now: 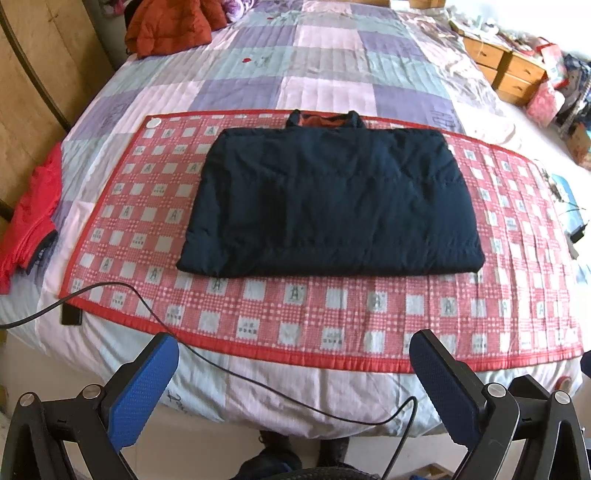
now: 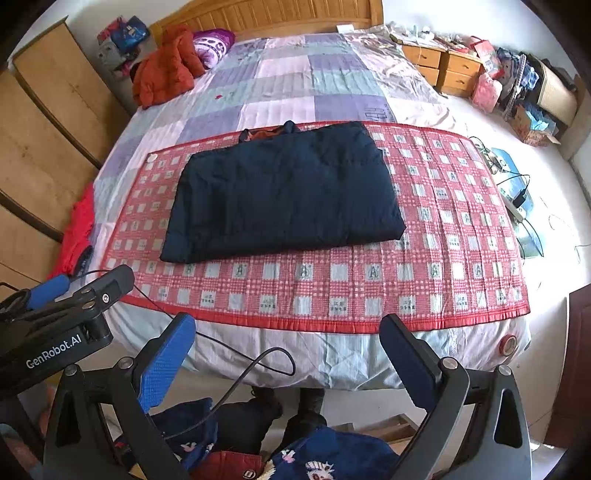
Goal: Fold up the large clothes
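Fingers [image 1: 147, 387] spread, both grippers empty; folded jacket [image 1: 328, 203] collar partly hidden.

Both cameras look from beyond the foot edge of the bed [image 1: 266, 398], held back from it and facing toward the headboard [image 2: 280, 16]; the left wrist view sits lower and nearer, the right wrist view higher and further right, with the left gripper [image 2: 48, 290] at its left edge. Both share the red checked mat [image 1: 332, 314] and the folded dark jacket [image 1: 332, 199] upon it.
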Motion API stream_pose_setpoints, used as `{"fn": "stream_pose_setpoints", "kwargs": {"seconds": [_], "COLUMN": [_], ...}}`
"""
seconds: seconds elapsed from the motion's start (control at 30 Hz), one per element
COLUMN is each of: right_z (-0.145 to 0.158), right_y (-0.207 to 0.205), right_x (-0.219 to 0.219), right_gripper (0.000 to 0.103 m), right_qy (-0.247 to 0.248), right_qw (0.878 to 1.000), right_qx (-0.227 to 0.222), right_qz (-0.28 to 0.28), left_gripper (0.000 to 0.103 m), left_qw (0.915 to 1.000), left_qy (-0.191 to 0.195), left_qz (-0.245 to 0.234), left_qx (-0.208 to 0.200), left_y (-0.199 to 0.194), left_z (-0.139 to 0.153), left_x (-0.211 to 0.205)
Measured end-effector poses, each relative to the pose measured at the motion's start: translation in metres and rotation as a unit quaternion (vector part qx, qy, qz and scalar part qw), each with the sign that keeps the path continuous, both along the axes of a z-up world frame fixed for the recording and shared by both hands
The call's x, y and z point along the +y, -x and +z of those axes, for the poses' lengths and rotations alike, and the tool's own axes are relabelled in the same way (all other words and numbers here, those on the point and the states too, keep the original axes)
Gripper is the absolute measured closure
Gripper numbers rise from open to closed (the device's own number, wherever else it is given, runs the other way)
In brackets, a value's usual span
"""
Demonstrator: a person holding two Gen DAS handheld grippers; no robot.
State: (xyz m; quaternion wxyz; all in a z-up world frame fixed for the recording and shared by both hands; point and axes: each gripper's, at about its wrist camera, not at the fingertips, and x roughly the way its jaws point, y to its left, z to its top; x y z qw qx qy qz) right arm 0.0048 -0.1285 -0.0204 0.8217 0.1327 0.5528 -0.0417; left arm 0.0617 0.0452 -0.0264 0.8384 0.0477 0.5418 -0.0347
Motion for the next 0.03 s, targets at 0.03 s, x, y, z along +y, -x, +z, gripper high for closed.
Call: {"fn": "stream_pose_setpoints", "kwargs": {"seconds": [0.03], "right_z": [-0.0007], "right_y": [0.0006], "right_x": [-0.0017], "right_gripper": [0.001], "right_qy": [-0.001], "right_qw": [1.000], "right_qx": [0.000], "right_qz": [0.000], "left_gripper": [0.000], "left_qw": [1.0000], "left_qy": [0.001], "left_qz": [-0.002], "left_qx": [0.000], "left_y": [-0.0001], "left_z": [-0.0003], "left_x": [-0.0007]}}
